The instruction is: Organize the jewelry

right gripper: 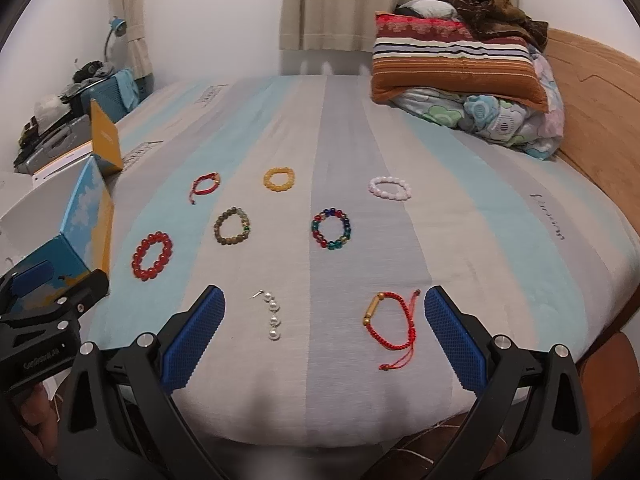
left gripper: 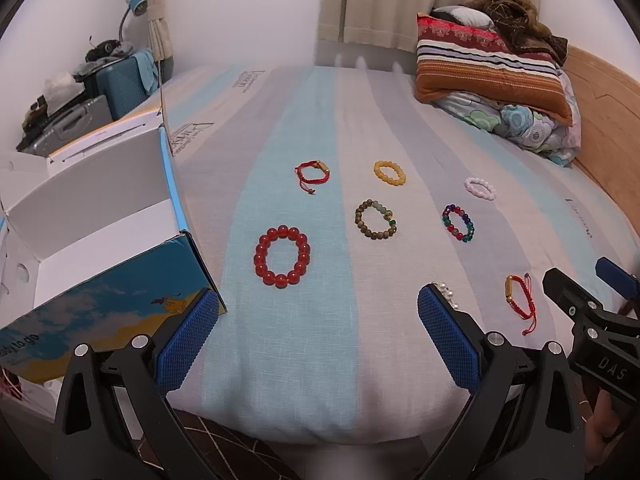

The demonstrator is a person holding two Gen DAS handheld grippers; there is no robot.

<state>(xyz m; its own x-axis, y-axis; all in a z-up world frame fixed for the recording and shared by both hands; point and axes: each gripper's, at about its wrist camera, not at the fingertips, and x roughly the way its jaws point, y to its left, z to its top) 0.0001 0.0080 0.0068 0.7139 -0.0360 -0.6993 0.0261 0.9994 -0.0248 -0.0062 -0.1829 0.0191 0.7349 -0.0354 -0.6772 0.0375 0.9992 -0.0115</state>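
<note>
a striped bed [right gripper: 360,128] fills both views, and every place below is given from the open cardboard box [left gripper: 100,216] at its left edge. far right of the box, a stack of pillows and blankets [right gripper: 460,64] sits by the headboard. the left gripper [left gripper: 318,336] hovers just beside the box with its blue pads wide apart, holding nothing; the right gripper [right gripper: 324,336] hangs further from the box, also spread and holding nothing. nearest the box lies the big red bead bracelet [left gripper: 282,256], then the brown bead bracelet [left gripper: 376,220], a red cord bracelet [left gripper: 314,172], the yellow bead bracelet [left gripper: 389,172], the multicolour bead bracelet [right gripper: 332,228], the white bead bracelet [right gripper: 390,189], a second red cord bracelet [right gripper: 394,324] and a pearl strand [right gripper: 273,316].
</note>
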